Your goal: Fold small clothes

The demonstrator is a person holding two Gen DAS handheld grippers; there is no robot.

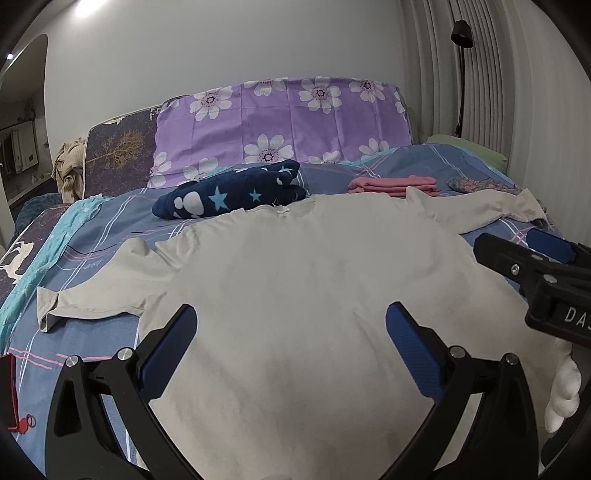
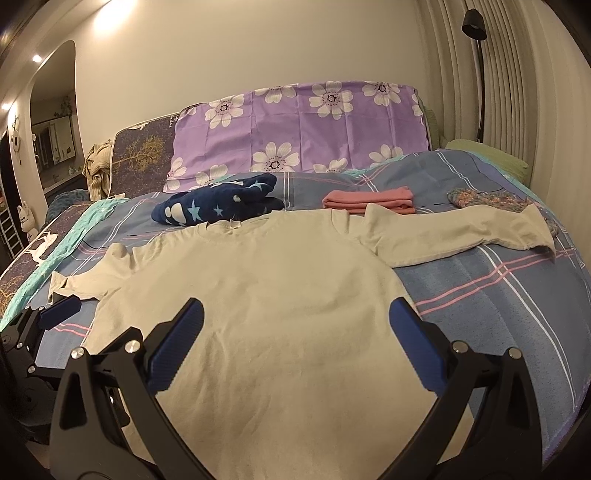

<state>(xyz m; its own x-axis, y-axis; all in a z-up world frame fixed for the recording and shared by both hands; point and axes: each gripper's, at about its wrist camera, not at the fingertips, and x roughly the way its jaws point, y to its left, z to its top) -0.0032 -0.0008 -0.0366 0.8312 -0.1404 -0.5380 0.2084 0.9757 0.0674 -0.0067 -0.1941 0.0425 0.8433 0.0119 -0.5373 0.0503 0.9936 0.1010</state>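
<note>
At the far left edge of the left wrist view a red object (image 1: pixel 8 391) lies on the bed (image 1: pixel 110 218), only partly in frame. Just right of it, the left tool (image 1: pixel 291 328) hovers low over the hem end of a beige long-sleeved shirt (image 1: pixel 295 277), its blue-padded fingers (image 1: pixel 170 343) spread wide with nothing between them. The shirt lies flat and unfolded on the plaid blue cover, neckline away from the cameras, the left sleeve (image 1: pixel 92 302) stretched out toward the bed's left side.

Beyond the collar, a navy star-patterned garment (image 1: pixel 229 195) sits bundled, touching or nearly touching the neckline. Behind it a purple flowered pillow (image 1: pixel 280 122) leans against the wall. Further right, a folded pink garment (image 1: pixel 395 184) rests flat just past the shirt's right shoulder, and a small multicoloured patterned piece (image 1: pixel 476 184) lies beside it near the bed's right edge.

In the right wrist view the right tool (image 2: pixel 295 325) is likewise open wide and empty, poised above the lower right part of the shirt (image 2: pixel 277 295), one finger (image 2: pixel 417 347) over the shirt's right side seam. The right sleeve (image 2: pixel 461 232) extends outward across the cover. A black floor lamp (image 2: pixel 476 22) stands by the ribbed white curtain at the far right.
</note>
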